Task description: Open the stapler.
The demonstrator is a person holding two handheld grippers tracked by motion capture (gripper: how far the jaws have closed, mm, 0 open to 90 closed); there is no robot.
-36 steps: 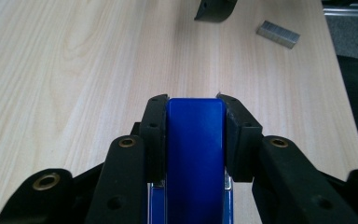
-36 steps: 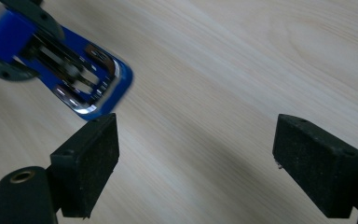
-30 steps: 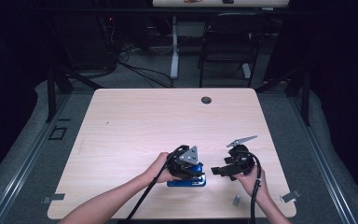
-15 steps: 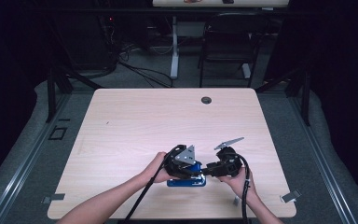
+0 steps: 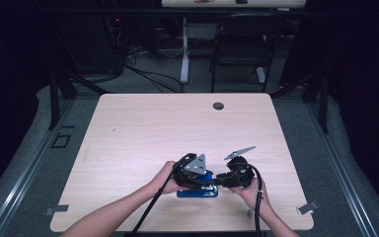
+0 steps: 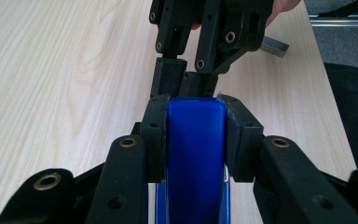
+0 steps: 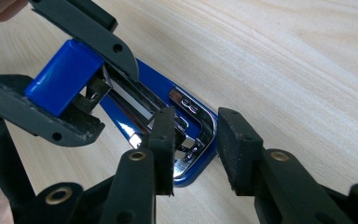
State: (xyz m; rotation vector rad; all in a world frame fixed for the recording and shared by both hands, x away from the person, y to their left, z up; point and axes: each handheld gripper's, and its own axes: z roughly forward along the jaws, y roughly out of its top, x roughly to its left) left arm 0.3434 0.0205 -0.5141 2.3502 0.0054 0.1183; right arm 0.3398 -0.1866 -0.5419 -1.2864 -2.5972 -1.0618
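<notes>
Glossy blue plastic stapler (image 5: 197,190) w/ chrome metal base plate lies on the pale wood-grain table (image 5: 143,133), near the front edge, roughly mid-width, between the person's two hands.

Left gripper (image 6: 195,135) — jaws pressed in on the stapler's blue top arm, one pad on each flank, flush contact in the left gripper view. In the right gripper view that blue arm looks lifted and tilted up from the base, so the stapler is hinged open; the silver staple channel shows underneath it.

Right gripper (image 7: 196,149) — jaws have just been closing, and the front end of the stapler's base sits between them. Left-hand pad in the right gripper view is at or on the chrome plate; the other pad stands just beside the blue rim w/ a sliver of table showing — not clamped yet.

In the high view both grippers meet nose to nose over the stapler, left gripper (image 5: 193,174) and right gripper (image 5: 225,178) nearly touching. Small dark round grommet (image 5: 218,105) sits at the table's far edge, well apart.
</notes>
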